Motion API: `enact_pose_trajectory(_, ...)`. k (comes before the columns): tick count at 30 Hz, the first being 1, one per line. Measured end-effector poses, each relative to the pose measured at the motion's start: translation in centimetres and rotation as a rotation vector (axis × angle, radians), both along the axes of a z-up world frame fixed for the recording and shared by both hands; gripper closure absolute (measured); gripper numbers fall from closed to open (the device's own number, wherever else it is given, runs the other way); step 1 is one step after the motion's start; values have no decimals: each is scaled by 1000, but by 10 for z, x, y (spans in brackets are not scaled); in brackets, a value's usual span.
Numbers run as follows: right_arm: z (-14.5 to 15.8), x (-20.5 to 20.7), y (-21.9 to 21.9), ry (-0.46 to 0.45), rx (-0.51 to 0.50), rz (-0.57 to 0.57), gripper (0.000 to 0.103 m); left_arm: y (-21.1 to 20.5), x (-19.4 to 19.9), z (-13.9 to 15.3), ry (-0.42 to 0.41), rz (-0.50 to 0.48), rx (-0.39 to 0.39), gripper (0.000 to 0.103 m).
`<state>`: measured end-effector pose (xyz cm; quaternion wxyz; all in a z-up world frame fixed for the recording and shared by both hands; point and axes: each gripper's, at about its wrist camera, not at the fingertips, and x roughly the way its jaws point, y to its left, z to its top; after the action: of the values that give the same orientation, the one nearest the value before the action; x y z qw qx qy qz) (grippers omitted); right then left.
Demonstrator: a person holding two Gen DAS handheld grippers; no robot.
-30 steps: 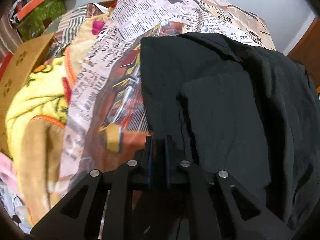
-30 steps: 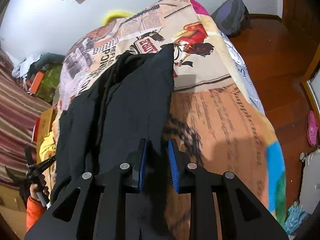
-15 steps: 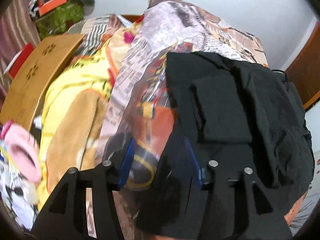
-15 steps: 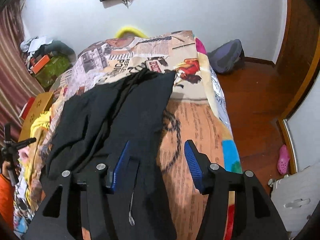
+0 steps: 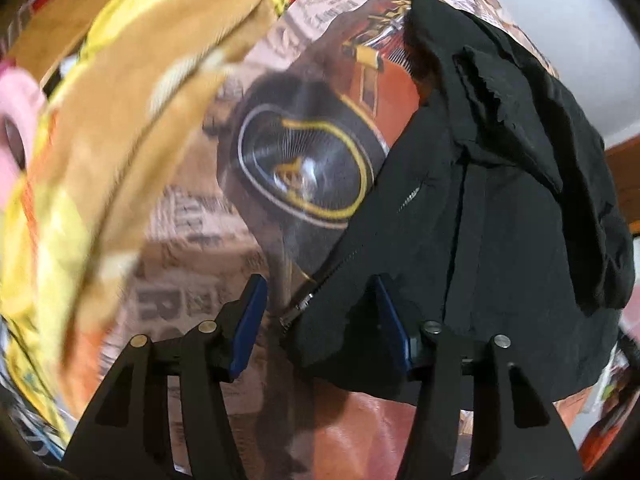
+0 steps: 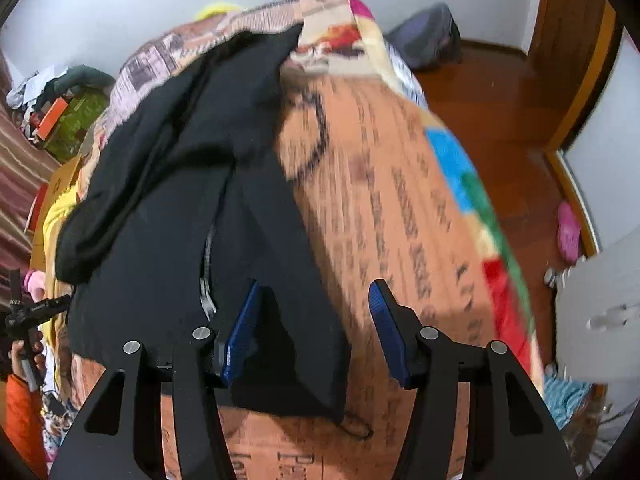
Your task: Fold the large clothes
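From your left wrist camera, your left tool [image 5: 320, 320] hangs spread wide with nothing between its blue pads [image 5: 248, 320]. The black jacket [image 5: 500, 208] lies on the printed bedspread [image 5: 304, 160], its near corner and zipper pull [image 5: 298, 306] sitting in the gap between the pads without touching them. A yellow and tan blanket [image 5: 120, 112] is bunched to the left, blurred.

From your right wrist camera, your right tool [image 6: 316, 328] is likewise wide apart and grips nothing. The jacket [image 6: 180, 184] stretches along the left half of the bed, one dark flap reaching down between the pads, its zipper [image 6: 206, 276] just left of the left pad. The orange print of the bedspread [image 6: 392, 200] fills the right side, and beyond it lies a wooden floor [image 6: 500, 112].
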<state>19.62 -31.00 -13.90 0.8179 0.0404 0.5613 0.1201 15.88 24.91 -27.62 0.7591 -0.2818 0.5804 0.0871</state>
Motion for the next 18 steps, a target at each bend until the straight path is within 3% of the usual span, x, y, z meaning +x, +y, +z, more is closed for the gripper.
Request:
enact_pose_trajectory(3, -2, -8, 5, -5, 2, 17, 51, -4, 1, -16, 12, 20, -77, 41)
enact_pose_trajectory(8, -13, -5, 9, 10, 28, 19, 50, -19, 7, -25, -3, 17, -69, 27)
enact_pose_trajectory(11, -15, -5, 8, -10, 46, 18, 48, -29, 11, -21, 8, -16, -47, 28)
enact_pose_trajectory(13, -17, -5, 6, -27, 58, 31, 46, -39, 10, -12, -1, -65, -16, 35)
enact_pose_trajectory(18, -17, -9, 1, -20, 95, 35, 47, -72, 6, 12, -30, -200, 74, 75)
